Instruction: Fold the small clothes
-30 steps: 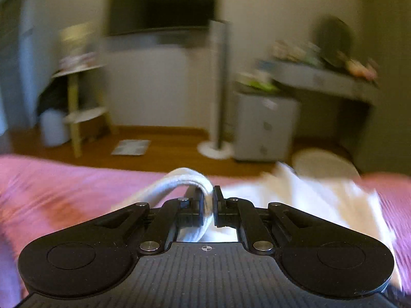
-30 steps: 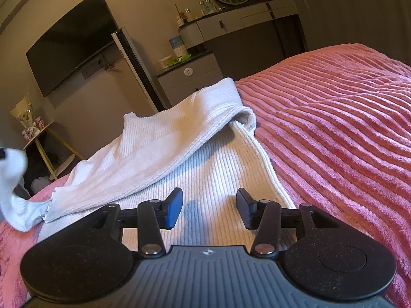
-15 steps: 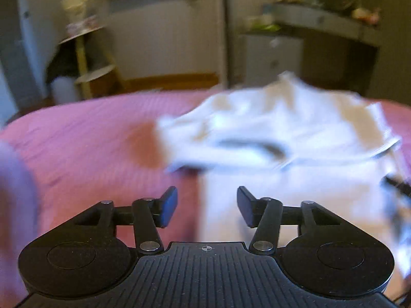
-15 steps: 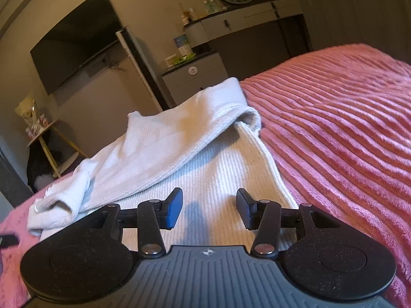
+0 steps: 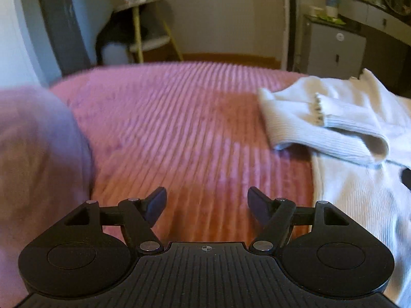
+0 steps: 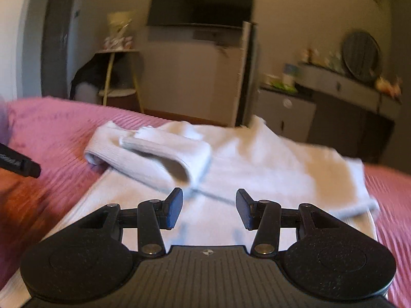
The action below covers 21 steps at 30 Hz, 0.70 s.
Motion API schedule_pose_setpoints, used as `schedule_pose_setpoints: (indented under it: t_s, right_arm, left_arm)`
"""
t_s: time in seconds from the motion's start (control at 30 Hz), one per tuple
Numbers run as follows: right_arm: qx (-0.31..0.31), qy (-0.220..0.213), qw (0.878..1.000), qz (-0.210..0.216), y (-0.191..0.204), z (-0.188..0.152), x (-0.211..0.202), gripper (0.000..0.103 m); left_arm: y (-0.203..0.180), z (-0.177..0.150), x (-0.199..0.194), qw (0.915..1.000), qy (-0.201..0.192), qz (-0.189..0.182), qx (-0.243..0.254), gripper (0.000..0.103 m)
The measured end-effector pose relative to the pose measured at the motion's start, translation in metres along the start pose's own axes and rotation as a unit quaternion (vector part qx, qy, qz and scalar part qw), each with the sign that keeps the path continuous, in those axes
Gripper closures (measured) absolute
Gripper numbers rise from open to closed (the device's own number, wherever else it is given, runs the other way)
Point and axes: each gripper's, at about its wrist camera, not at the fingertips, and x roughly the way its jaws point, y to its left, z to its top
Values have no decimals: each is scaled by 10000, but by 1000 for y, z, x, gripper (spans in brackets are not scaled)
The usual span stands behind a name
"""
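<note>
A white ribbed knit garment (image 6: 257, 164) lies on the pink ribbed bedspread (image 5: 179, 128), with a sleeve (image 6: 154, 154) folded across its upper part. In the left wrist view the garment (image 5: 346, 133) is at the right. My left gripper (image 5: 206, 202) is open and empty above bare bedspread, left of the garment. My right gripper (image 6: 209, 205) is open and empty just above the garment's lower body. The left gripper's tip (image 6: 20, 164) shows at the left edge of the right wrist view.
A pink pillow or fold (image 5: 33, 159) rises at the left. Beyond the bed's far edge stand a small shelf stand (image 6: 115, 82), a wall TV (image 6: 203, 0), a tall white tower (image 6: 246, 71), a low cabinet (image 5: 334, 48) and a dresser (image 6: 346, 95).
My left gripper let go of the sleeve, which now lies folded on the garment, and swung left over bare bedspread, jaws wide. My right gripper turned left, staying open.
</note>
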Motion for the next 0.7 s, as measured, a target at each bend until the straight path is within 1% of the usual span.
schedule_pose_setpoints:
  t_s: [0.1, 0.27, 0.3, 0.37, 0.4, 0.5, 0.57, 0.63, 0.7]
  right_arm:
    - [-464, 28, 9989, 26, 22, 15, 22, 59]
    - [-1012, 125, 9946, -174, 40, 26, 51, 63]
    - [-1044, 184, 9943, -142, 42, 26, 57, 66]
    - [-1038, 205, 9943, -113, 44, 27, 65, 85]
    - [-1009, 208, 9946, -96, 45, 28, 68, 97]
    - [-460, -33, 9987, -208, 25, 38, 63, 97]
    - [54, -243, 9987, -443, 1, 46, 54, 97]
    - [821, -409, 9943, -537, -37, 52, 42, 97]
    - [1216, -490, 9878, -834, -70, 50, 35, 97]
  left_arm:
    - [14, 1, 8, 9986, 203, -280, -392, 28]
    - [18, -2, 20, 9979, 289, -324, -484, 28]
    - [18, -3, 21, 9977, 317, -358, -487, 28]
    - [15, -4, 27, 9973, 367, -423, -467, 28]
    - [13, -5, 28, 9974, 377, -432, -428, 28]
    - [8, -6, 29, 9982, 331, -397, -311, 28]
    - [6, -6, 27, 9982, 294, -436, -283, 28]
    - [5, -7, 24, 9978, 255, -531, -300, 28]
    - [0, -8, 22, 9973, 216, -639, -281, 28]
